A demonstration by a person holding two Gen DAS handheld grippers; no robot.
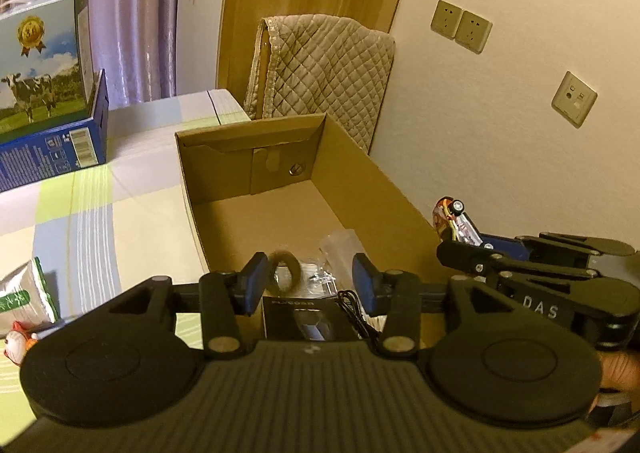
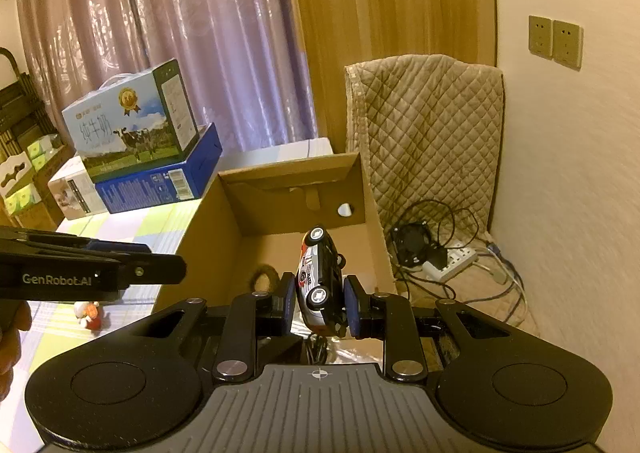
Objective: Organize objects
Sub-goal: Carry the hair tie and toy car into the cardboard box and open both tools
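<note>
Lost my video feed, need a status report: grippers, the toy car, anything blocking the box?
Right gripper shut on toy car, above cardboard box. Left gripper open, empty, over box's near end. Nothing blocking the drop.

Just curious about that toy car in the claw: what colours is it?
The toy car is black with white, orange and red markings, clearest in the right wrist view.

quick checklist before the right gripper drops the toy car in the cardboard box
1. Right gripper shut on the toy car: ok.
2. Car above the cardboard box: ok.
3. Bare box floor ahead of the car: ok.
4. Left gripper open, nothing between its fingers: ok.
5. Left gripper clear of the drop path: cannot tell.
6. Hair tie and black packet already in the box: ok.
</note>
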